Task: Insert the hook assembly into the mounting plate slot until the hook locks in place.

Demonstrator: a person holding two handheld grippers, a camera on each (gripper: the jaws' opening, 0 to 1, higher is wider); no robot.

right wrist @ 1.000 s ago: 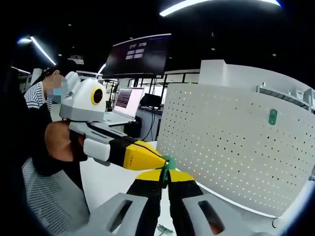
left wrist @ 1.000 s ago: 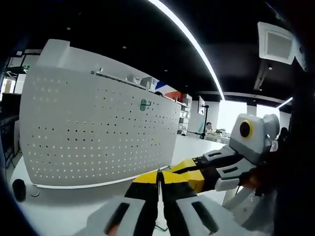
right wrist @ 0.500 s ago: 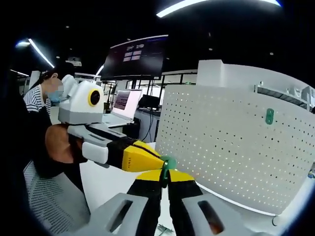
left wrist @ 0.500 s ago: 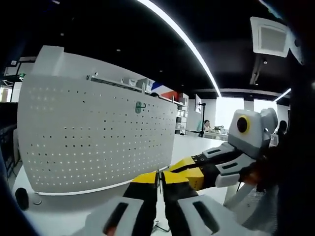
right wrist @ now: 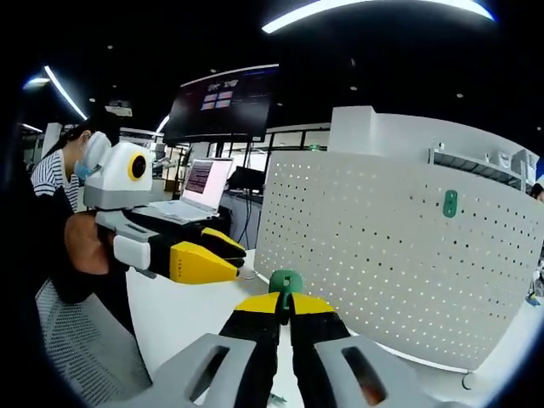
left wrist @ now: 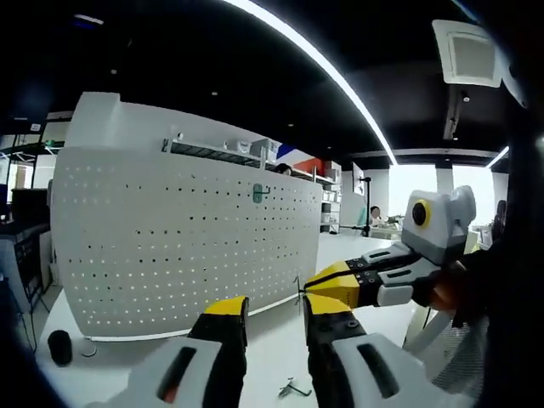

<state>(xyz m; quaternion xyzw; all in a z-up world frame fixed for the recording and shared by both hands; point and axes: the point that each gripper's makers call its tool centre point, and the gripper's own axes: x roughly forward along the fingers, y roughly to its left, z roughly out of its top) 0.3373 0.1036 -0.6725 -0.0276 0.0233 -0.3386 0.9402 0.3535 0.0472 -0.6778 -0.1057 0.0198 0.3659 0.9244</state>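
The right gripper [right wrist: 285, 308] is clamping the green hook assembly [right wrist: 286, 284] between closed jaws, in front of the white perforated mounting plate [right wrist: 399, 255] (a second green hook [right wrist: 450, 203] is sitting high on it). The left gripper [left wrist: 274, 313] is holding its jaws apart, gripping nothing, beside the right gripper.

White tabletop [left wrist: 272, 357] carries the upright white pegboard panel [left wrist: 170, 246] on its base, 1 small dark round object [left wrist: 58, 347] just beside the panel's near corner, and 1 small metal hook piece [left wrist: 291, 389] lying loose.
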